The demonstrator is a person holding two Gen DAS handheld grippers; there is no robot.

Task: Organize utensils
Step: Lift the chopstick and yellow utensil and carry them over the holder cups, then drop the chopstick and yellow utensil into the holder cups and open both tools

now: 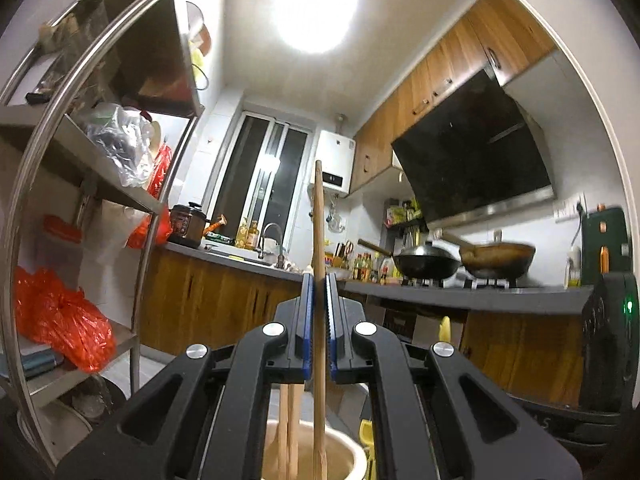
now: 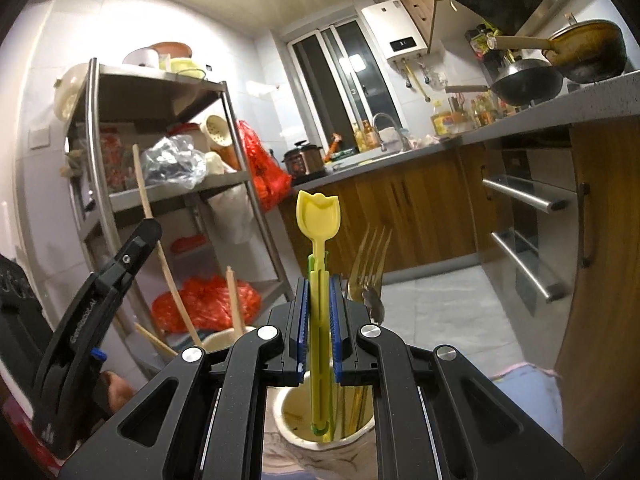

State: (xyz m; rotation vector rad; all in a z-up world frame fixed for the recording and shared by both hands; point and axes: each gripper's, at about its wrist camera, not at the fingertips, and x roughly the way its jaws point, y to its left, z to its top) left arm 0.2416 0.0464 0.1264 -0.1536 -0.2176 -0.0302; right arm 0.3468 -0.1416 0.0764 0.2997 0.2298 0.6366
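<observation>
Left tool (image 1: pixel 319 280) clamps a long wooden utensil (image 1: pixel 319 216) upright, its lower end reaching down into a cream holder (image 1: pixel 348 456) that already holds other wooden utensils (image 1: pixel 289 420). Right tool (image 2: pixel 319 284) grips a yellow plastic spoon (image 2: pixel 318 216) by its stem, bowl up, above another cream holder (image 2: pixel 288 412); forks (image 2: pixel 370 256) stand in that holder just beside the spoon.

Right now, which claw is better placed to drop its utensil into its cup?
Likely the right claw: its yellow spoon already reaches inside the cup. The left claw's wooden stick looks similarly placed.
</observation>
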